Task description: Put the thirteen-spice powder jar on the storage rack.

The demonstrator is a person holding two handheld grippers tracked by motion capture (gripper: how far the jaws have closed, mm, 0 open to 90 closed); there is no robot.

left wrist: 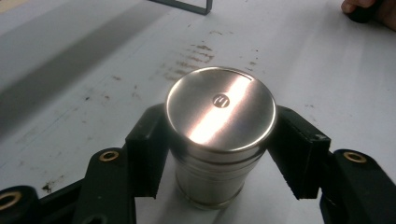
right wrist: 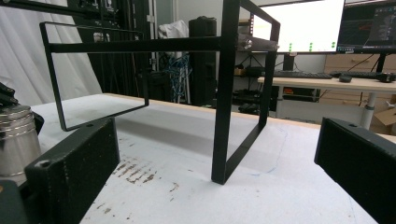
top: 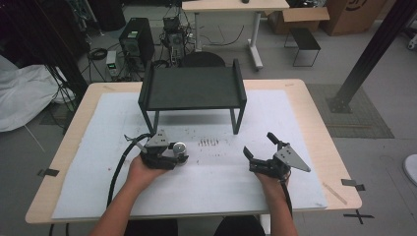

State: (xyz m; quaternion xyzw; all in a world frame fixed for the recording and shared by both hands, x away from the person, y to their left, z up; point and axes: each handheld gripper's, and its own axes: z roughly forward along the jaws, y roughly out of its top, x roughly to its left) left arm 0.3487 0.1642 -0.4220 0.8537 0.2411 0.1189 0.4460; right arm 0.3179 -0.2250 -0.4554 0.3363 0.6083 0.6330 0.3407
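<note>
A brushed steel canister with a flat lid stands upright on the white mat. My left gripper is shut on it, one black pad against each side just under the lid. From above, the canister sits left of centre with the left gripper around it. My right gripper rests on the mat to the right, jaws wide open and empty. In the right gripper view, that gripper faces the shelf, and the canister shows at the far left.
A black metal shelf on thin legs stands at the back of the mat; its near leg rises just ahead of the right gripper. Brown stains mark the mat between the hands. Desks, monitors and cables lie beyond the table.
</note>
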